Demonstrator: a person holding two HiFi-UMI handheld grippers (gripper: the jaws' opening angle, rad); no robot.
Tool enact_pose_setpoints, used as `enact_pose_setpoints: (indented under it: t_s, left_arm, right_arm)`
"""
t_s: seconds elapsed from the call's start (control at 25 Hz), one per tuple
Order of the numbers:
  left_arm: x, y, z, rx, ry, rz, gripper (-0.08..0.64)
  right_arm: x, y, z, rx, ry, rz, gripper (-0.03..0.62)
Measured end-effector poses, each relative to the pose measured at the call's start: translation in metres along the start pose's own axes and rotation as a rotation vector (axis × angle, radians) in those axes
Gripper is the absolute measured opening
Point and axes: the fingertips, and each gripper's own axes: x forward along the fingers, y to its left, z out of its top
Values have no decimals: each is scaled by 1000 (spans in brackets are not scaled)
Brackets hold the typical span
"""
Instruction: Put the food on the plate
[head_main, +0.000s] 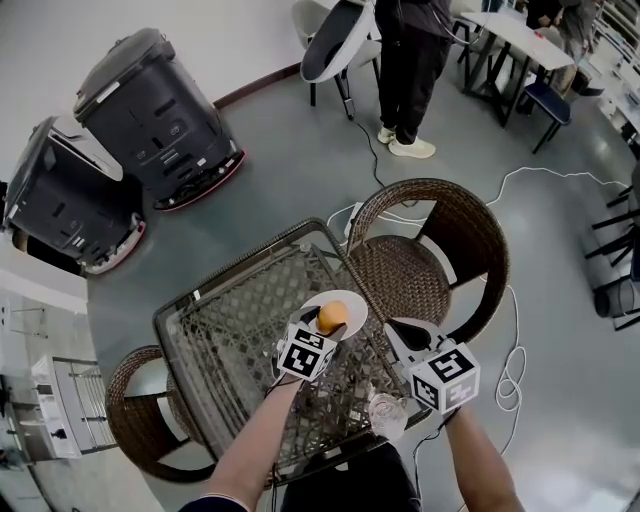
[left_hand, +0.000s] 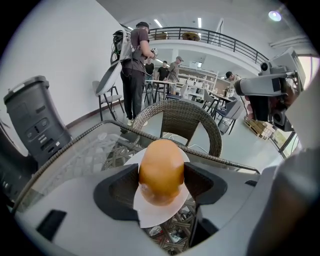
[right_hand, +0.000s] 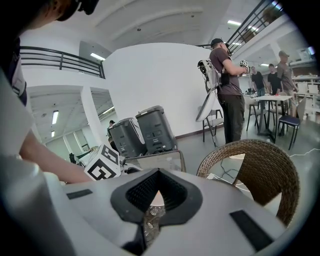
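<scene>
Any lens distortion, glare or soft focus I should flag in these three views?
Head view: strong fisheye curves the wicker chair; lighting is even, with no harsh shadows. Left gripper view: black vignette in the corners, a ceiling lamp flares at top right, and the orange food is sharp. Right gripper view: same vignette, bright ceiling lights, background fairly sharp.

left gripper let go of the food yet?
No: in the left gripper view the left gripper has its jaws pressed on both sides of the orange food, over the white plate.
</scene>
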Motion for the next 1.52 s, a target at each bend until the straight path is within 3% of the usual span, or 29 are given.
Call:
enact_pose_setpoints:
  t_s: [0.72,1.04,1.24,1.52]
  left_arm:
    - [15,-8,-2,9,26,-20,290]
    - [-9,-10,-2,-7,10,6,291]
    - [-41,-16,10,-11,-48,16,290]
    - [-103,-43,45,21,-224,-11,287]
  right_arm:
    - [-22,-7,-3,29,-11,-39,5]
    - [-32,-3,2,35,-35,-49,5]
    - [-44,1,16,33,-73,-67,5]
    - [-66,24,38,7,-147,-97,5]
